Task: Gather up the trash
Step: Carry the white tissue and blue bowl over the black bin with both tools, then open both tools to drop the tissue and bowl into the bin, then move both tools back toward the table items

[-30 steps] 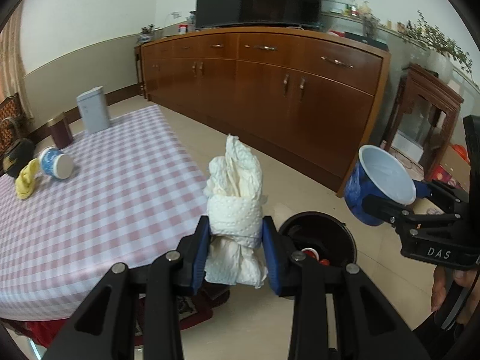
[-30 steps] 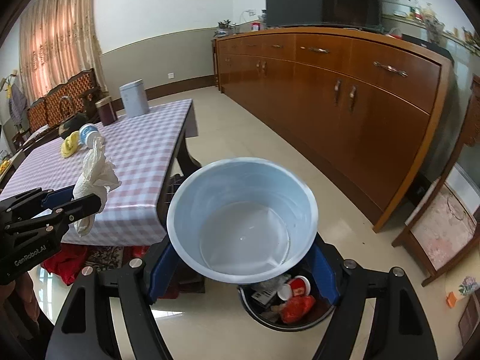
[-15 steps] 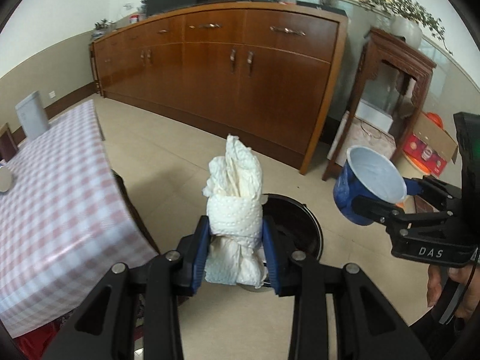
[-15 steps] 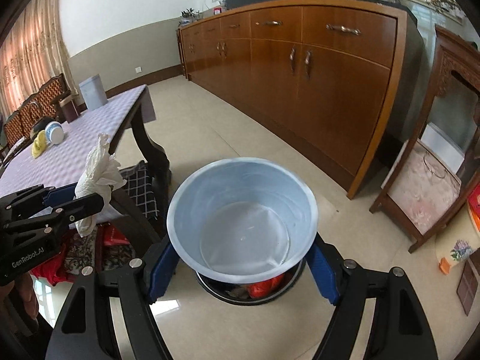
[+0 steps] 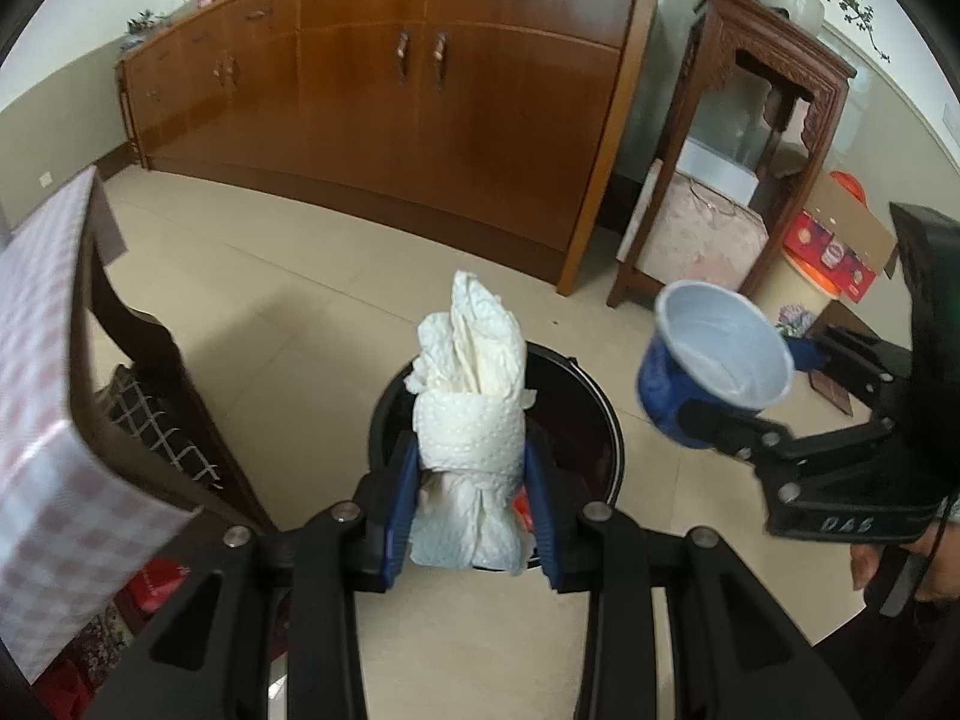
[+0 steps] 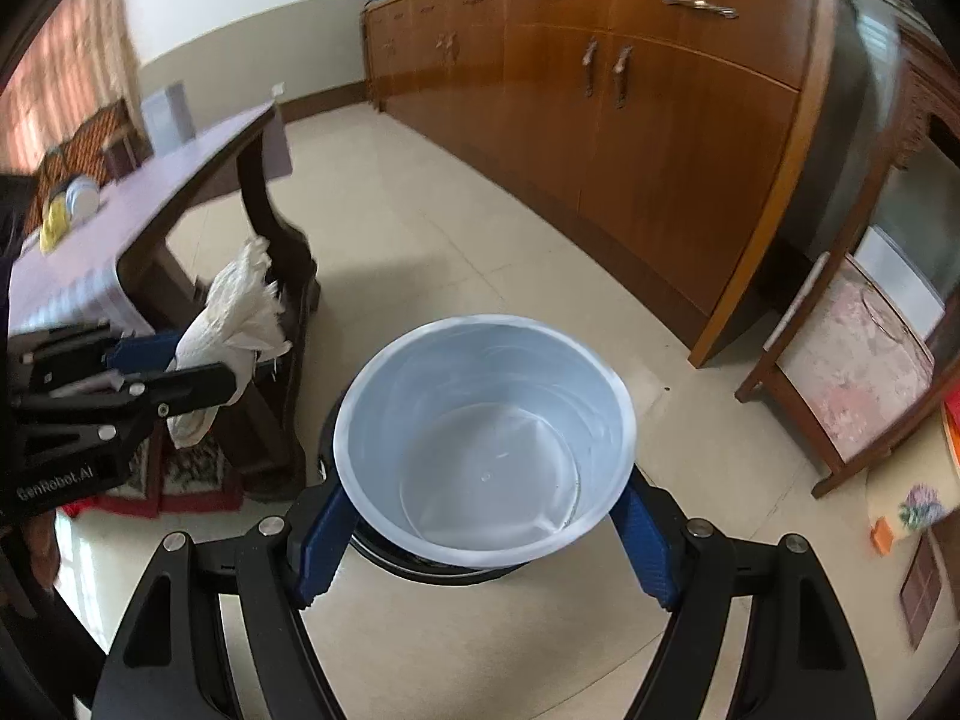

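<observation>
Tissue wad (image 5: 471, 414) is pinched in the left tongs (image 5: 471, 480) over the black bin (image 5: 591, 414); the blue cup (image 6: 486, 438) is clamped wide in the right tongs (image 6: 480, 534), seemingly above it. Released off-centre, either could be bounced off the rim onto the floor.

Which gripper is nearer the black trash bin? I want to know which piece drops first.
Left. The left gripper holds the tissue wad right over the black trash bin; the right gripper holds the cup off to its side.

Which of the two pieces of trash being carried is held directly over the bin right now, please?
The crumpled paper towel in the left gripper; the bin shows right behind it, while the blue cup sits off to one side.
</observation>
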Demonstrator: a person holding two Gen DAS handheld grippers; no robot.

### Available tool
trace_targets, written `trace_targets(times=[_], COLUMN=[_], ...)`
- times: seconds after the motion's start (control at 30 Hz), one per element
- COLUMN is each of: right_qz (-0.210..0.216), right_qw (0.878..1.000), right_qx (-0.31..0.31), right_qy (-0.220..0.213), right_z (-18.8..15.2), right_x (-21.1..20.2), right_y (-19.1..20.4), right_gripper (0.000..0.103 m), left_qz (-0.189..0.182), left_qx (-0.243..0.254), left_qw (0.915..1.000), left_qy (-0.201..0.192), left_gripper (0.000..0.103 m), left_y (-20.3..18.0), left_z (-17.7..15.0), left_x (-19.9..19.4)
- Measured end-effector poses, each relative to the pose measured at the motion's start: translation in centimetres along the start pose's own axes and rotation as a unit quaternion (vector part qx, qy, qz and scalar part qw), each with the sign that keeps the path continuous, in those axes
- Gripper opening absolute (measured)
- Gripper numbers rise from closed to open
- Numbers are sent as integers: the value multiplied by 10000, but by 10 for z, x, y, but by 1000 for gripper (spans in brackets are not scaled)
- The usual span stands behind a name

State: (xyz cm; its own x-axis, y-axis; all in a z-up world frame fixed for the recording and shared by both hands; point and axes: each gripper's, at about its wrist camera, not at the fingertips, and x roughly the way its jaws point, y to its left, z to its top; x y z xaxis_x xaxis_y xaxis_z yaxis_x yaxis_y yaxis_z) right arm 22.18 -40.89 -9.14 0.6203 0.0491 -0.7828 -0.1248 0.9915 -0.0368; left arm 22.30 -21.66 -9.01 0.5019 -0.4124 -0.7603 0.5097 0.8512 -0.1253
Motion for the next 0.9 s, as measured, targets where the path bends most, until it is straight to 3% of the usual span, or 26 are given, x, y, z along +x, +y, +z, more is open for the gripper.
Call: trace_targets(times=[0.33,0.37,0.4,0.47,0.5,0.67,0.9], right_qz=[324,349,298,63,78,-200,-401], right_qw=[9940,9925,9916,9913,9916,9938,9962], right_qx=[-903,-998,-1078,-1079,-1012,-588,-296], right_qy=[519,614,652,746,796,924,720], right_z=[-3,-4,-6,-12,-13,-15,-11], right_x=[71,83,93,112,115,119,93], right_y=[4,4,5,2,0,-17,-19], right_gripper=[80,80,81,98,103,103,103], left_qz=[-388,-418,-374,-266,-94,298,547], left_qx=[-73,-100,-195,-281,-277,-349,-322], left_qw=[9983,9981,9979,9976,9978,9968,9964], left_qy=[429,432,489,580,595,661,556], left_gripper=[40,52,82,97,97,97,97], left_y=[9,10,14,18,19,26,21], left_z=[-3,-4,-6,-10,-13,-25,-29], left_x=[58,64,73,83,84,79,53])
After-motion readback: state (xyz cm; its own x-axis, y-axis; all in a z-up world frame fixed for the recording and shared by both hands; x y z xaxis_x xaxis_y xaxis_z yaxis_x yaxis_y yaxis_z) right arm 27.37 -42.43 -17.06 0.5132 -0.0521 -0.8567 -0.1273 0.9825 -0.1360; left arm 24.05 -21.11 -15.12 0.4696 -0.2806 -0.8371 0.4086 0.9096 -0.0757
